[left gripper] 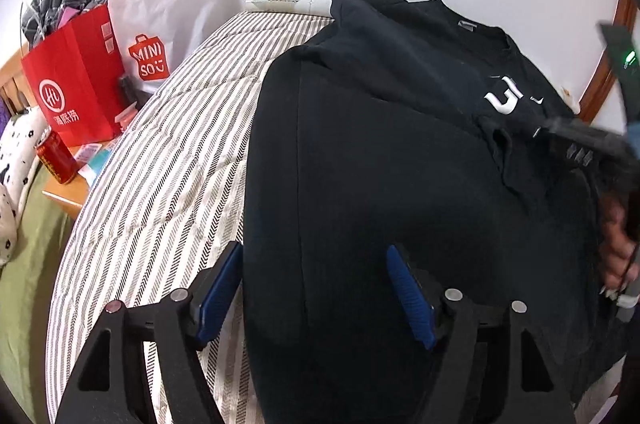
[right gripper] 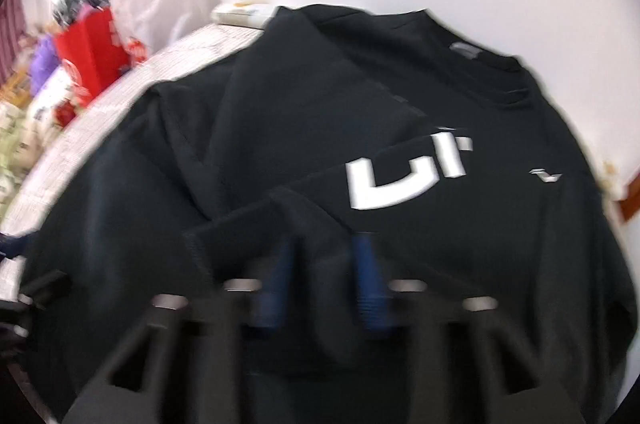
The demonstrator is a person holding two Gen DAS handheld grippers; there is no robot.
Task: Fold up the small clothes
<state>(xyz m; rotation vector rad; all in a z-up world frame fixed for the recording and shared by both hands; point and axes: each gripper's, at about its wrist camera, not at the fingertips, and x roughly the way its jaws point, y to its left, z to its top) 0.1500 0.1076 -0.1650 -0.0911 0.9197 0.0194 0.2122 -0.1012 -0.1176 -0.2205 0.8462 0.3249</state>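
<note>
A black T-shirt (left gripper: 380, 144) with white letters (right gripper: 404, 176) lies front up on the striped bedding (left gripper: 160, 184), collar toward the wall. My left gripper (left gripper: 314, 250) is open over the shirt's left edge: one blue pad hangs above the bedding, the other above the black cloth. The right wrist view is blurred. My right gripper (right gripper: 322, 244) sits low on the shirt with a raised fold of the sleeve (right gripper: 228, 236) between its blue pads, shut on it. In the left wrist view that gripper shows as a dark blur (left gripper: 584, 144) at the right, with the person's hand (left gripper: 616, 244) behind it.
A red paper bag (left gripper: 76, 80) stuffed with clothes and a white shopping bag (left gripper: 160, 8) stand left of the bed by the wall. A red can (left gripper: 56, 156) sits on a small wooden table (left gripper: 68, 196). A spotted pillow (left gripper: 16, 164) lies at far left.
</note>
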